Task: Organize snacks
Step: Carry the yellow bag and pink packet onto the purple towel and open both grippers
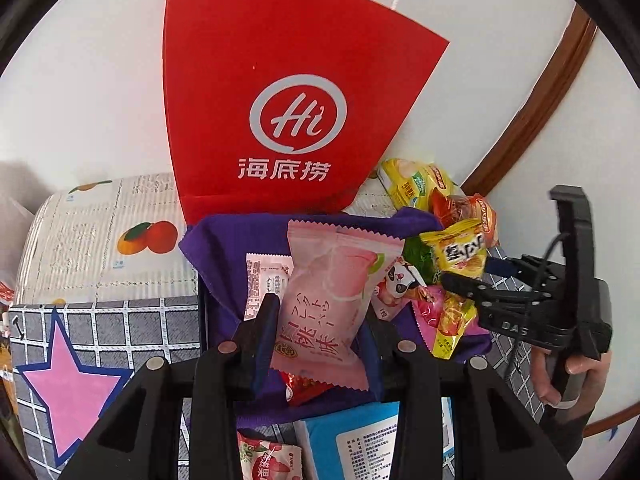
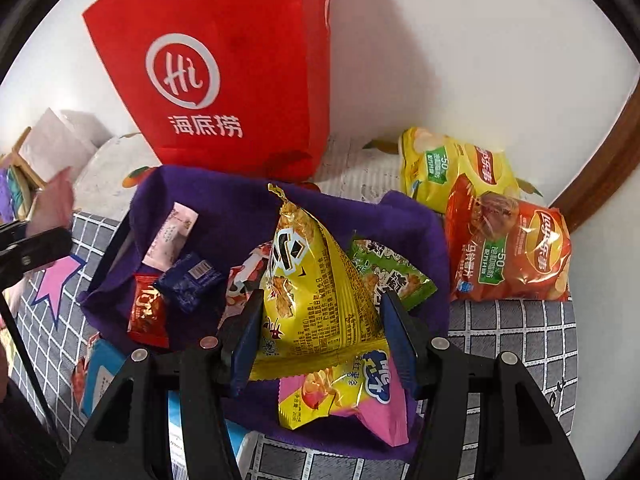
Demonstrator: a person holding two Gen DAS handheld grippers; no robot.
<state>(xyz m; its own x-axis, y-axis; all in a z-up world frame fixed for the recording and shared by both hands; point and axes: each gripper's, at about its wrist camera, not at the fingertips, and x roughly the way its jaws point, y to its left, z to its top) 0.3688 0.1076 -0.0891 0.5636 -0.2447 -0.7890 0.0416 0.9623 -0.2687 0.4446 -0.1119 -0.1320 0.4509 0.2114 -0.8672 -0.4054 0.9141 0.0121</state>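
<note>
Above soft purple cloth bin (image 2: 208, 204) — two claw-pinched crinkly foil packets.

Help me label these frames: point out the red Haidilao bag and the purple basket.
red Haidilao bag (image 1: 280, 80): left wrist view, front panel above logo.
purple basket (image 2: 224, 200): right wrist view, inner back wall.

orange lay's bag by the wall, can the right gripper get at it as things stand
Probably not yet: the right gripper is shut on the yellow snack pack. Otherwise the orange Lay's bag lies uncovered right of the purple basket.

Black plastic claw (image 1: 320, 332), blue pads (image 2: 246, 344), silver screws
</note>
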